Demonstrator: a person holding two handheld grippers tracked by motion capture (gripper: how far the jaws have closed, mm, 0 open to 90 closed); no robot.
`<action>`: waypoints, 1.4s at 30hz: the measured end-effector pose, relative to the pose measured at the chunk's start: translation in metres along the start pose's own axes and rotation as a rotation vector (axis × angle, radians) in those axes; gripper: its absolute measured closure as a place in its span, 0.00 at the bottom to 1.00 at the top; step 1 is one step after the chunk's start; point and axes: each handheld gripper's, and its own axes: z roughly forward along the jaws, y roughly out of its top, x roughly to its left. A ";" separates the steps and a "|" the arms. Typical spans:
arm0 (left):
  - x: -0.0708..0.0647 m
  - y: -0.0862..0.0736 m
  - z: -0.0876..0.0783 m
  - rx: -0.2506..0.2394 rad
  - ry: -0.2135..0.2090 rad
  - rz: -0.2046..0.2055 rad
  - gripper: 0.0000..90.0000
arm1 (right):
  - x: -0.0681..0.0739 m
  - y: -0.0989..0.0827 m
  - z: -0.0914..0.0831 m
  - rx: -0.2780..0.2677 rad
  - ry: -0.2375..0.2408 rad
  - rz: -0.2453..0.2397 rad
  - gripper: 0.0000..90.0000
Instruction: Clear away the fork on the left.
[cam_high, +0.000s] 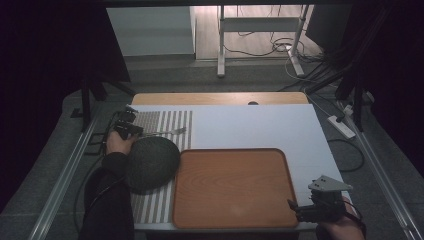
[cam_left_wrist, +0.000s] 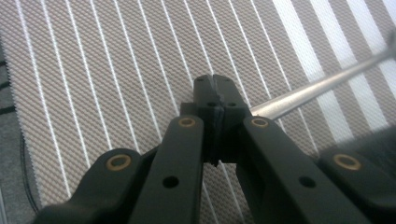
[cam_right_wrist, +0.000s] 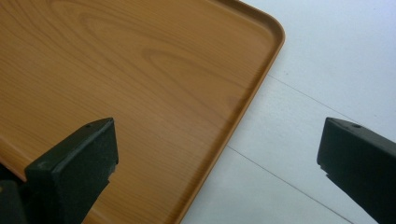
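Left gripper (cam_left_wrist: 215, 84): jaws clamped on the handle of a metal fork (cam_high: 167, 132) lying on the striped placemat (cam_high: 172, 120), beside a dark bowl (cam_high: 151, 161). Right gripper (cam_right_wrist: 217, 154): jaws apart over the wooden tray (cam_right_wrist: 140, 70) edge and white tabletop (cam_right_wrist: 336, 56). No readable writing.

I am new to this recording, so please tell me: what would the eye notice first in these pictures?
First, the large wooden tray in the middle of the white table. To its left a dark round bowl sits on a striped placemat. At the mat's far left, the left tongs are shut on a fork; the right tongs stand open over the tray's corner.
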 end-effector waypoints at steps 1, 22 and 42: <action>0.000 -0.001 -0.001 0.010 -0.009 0.001 0.99 | 0.000 0.000 0.000 -0.001 0.000 0.000 0.00; -0.008 -0.008 -0.009 0.095 -0.098 0.040 0.99 | 0.002 0.000 0.000 0.004 0.004 -0.022 0.00; -0.018 0.015 -0.008 0.015 -0.192 0.060 0.16 | 0.001 0.000 0.001 0.008 0.005 -0.020 0.00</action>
